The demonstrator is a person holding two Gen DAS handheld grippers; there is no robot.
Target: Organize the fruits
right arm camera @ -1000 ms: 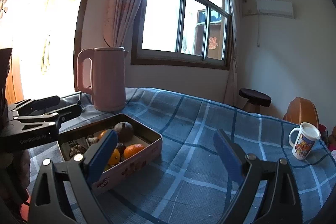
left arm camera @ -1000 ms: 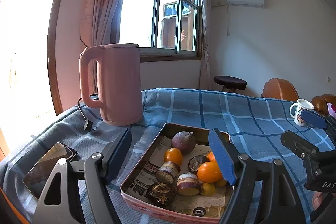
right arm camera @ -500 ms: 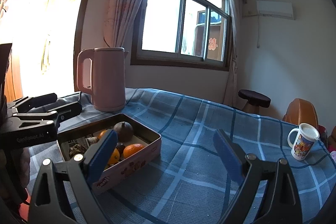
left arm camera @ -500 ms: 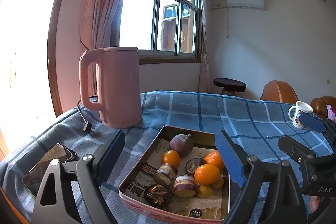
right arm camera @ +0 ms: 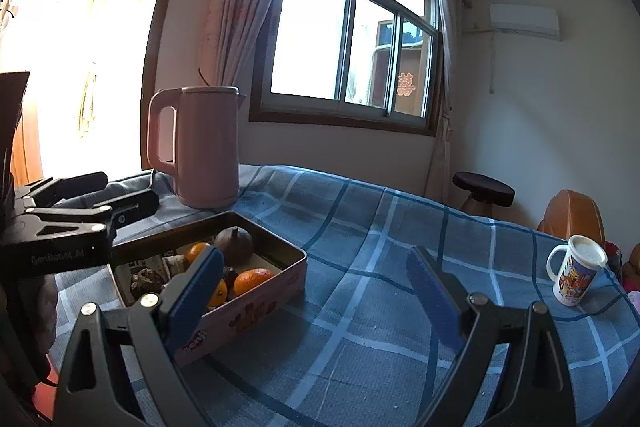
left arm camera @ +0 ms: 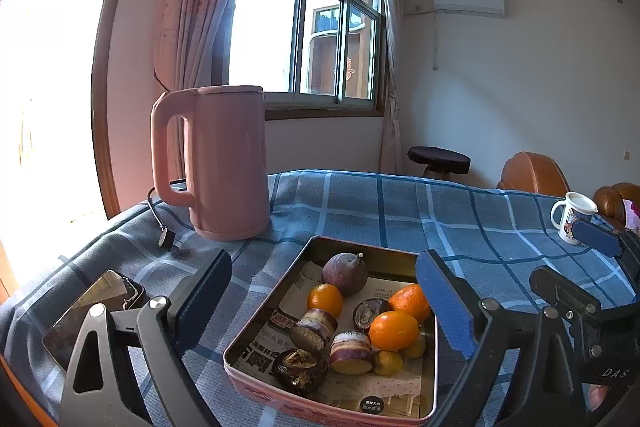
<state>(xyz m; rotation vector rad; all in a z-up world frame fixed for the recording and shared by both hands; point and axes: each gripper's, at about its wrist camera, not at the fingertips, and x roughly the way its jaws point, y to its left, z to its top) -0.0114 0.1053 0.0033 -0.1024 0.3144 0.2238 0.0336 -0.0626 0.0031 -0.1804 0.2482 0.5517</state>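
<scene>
Left gripper [left arm camera: 324, 301] jaws wide apart, holding nothing, hovering over fruit tin [left arm camera: 256, 319] on blue plaid cloth [left arm camera: 400, 211]; oranges [left arm camera: 394, 330] and purple fruit [left arm camera: 345, 274] sit inside. Right gripper [right arm camera: 316, 291] also spread, empty, tin at its left finger, mug [right arm camera: 576, 275] far right.

Tin tray [left arm camera: 256, 323] near corner (bottom edge) cut off

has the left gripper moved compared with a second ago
Yes. In the left wrist view the left gripper has drawn back slightly from the pink kettle: the fruit tin sits farther up between its open fingers.
</scene>
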